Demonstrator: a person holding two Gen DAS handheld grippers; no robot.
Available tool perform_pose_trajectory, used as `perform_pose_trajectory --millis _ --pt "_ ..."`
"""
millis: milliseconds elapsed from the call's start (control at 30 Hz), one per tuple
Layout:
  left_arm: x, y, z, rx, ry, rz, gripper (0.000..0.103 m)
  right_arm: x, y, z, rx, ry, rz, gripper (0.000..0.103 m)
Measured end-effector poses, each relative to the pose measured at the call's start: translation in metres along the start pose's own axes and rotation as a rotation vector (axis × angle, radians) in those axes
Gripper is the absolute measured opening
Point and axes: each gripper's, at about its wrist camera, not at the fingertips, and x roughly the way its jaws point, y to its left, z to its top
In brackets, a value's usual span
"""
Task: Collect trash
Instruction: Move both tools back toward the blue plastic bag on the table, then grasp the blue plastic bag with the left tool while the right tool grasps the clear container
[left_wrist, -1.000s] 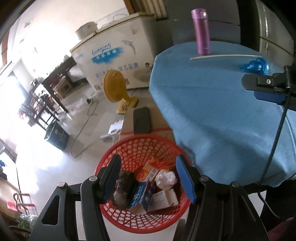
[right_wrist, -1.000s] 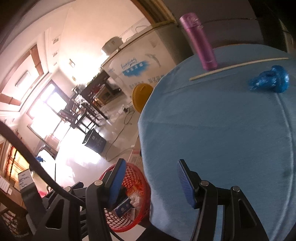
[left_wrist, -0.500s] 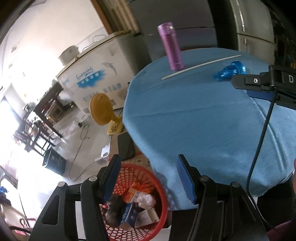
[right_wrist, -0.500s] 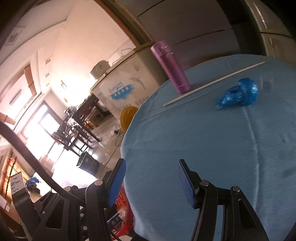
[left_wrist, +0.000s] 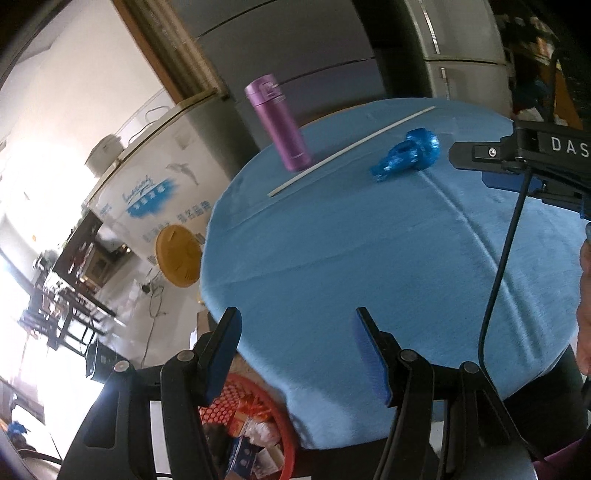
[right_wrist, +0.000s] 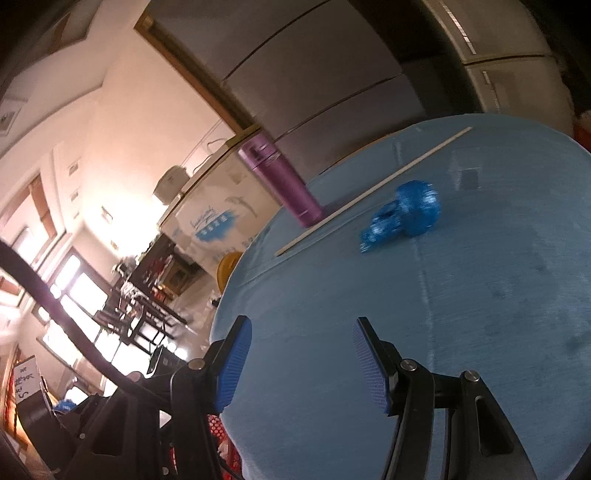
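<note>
With both the left claw (left_wrist: 295, 350) and right claw (right_wrist: 301, 363) spread and empty, a hasty reach for the crumpled blue wrapper (left_wrist: 408, 153) could topple the purple flask (left_wrist: 279, 123) (standing just beside the thin stick (left_wrist: 351, 151)) off the table (left_wrist: 369, 277).

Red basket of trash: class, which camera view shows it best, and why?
The left wrist view. There the red basket sits below the table edge with cartons and paper visible inside. The right wrist view shows only a red sliver behind the claw's frame, contents hidden.
</note>
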Motion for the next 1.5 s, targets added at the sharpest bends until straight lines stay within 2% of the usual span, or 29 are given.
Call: perform_pose_trajectory --millis 367,600,767,933,1067,1267,1400,1500 --pt "0.0 -0.036 0.022 0.08 -0.009 -0.051 0.063 -0.018 -0.038 0.014 0.071 -0.044 -0.04 0.062" --pt "0.018 -0.042 0.037 0.055 0.034 -0.158 0.063 -0.024 -0.063 0.026 0.102 -0.062 -0.098 0.062" --pt "0.04 -0.04 0.052 0.046 0.053 -0.183 0.063 -0.018 -0.084 0.045 0.107 -0.061 -0.157 0.062" --pt "0.062 -0.035 0.069 0.035 0.074 -0.218 0.063 0.002 -0.117 0.078 0.133 -0.042 -0.216 0.062" --pt "0.084 -0.03 0.092 0.036 0.083 -0.24 0.063 0.026 -0.147 0.114 0.192 -0.006 -0.224 0.062" --pt "0.119 -0.025 0.132 0.017 0.104 -0.314 0.063 0.071 -0.175 0.163 0.268 0.067 -0.256 0.062" --pt "0.142 -0.034 0.167 0.036 0.088 -0.366 0.064 0.103 -0.182 0.185 0.289 0.109 -0.334 0.064" --pt "0.156 -0.041 0.187 0.043 0.084 -0.436 0.072 0.122 -0.182 0.198 0.293 0.136 -0.396 0.068"
